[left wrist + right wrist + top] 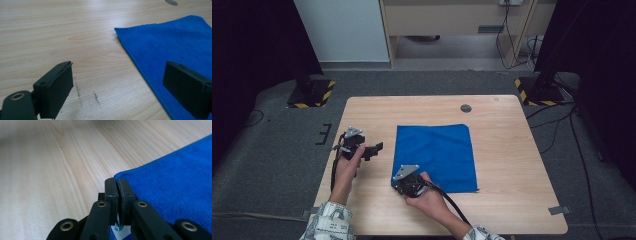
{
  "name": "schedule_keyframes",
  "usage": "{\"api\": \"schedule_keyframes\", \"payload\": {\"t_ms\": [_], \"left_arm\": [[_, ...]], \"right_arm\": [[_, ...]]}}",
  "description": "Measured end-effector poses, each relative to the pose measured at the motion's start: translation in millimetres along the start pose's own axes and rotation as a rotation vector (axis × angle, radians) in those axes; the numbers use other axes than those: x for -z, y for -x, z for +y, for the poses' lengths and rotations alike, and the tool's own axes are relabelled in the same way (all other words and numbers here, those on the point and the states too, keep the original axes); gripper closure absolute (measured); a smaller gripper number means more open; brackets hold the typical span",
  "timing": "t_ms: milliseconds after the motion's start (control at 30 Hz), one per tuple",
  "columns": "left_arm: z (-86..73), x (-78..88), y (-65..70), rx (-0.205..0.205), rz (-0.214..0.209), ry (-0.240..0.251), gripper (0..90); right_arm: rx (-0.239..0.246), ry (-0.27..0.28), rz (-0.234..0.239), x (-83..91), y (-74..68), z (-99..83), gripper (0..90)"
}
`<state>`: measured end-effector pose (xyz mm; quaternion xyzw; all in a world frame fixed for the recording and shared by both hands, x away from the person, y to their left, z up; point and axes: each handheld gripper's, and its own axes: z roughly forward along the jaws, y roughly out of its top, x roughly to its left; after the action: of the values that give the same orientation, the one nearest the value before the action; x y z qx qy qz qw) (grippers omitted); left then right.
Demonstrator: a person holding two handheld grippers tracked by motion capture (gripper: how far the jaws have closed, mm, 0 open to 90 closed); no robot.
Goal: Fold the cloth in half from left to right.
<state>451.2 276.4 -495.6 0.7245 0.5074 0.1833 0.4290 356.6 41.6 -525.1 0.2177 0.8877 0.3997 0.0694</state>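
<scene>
At cloth's (175,182) near corner, right claw (117,185) pinched on

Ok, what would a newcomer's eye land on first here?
The blue cloth, spread flat mid-table, stands out against the pale wooden table. Next, the right gripper, shut on the cloth's near-left corner. The left gripper is off to the cloth's left, jaws wide open above bare wood.

High view looks down; gripper views skim close, sharing the blue cloth (437,155)
</scene>
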Motion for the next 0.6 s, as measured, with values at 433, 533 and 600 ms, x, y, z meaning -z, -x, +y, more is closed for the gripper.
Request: {"api": "schedule_keyframes", "payload": {"t_ms": [433, 533, 600], "left_arm": [[11.2, -16.1, 3.9, -0.021, -0.024, -0.015, 11.0], [14.3, -26.3, 6.4, -0.037, -0.01, -0.032, 12.2], [14.9, -34.9, 10.1, -0.06, -0.014, -0.051, 13.4]], "right_arm": [[-0.006, 0.053, 0.092, -3.9, -34.1, 3.0, 87.7], [-0.016, 0.058, 0.1, -3.8, -37.9, 1.1, 87.6], [-0.021, 0.056, 0.101, -2.9, -40.1, -0.4, 87.6]]}}
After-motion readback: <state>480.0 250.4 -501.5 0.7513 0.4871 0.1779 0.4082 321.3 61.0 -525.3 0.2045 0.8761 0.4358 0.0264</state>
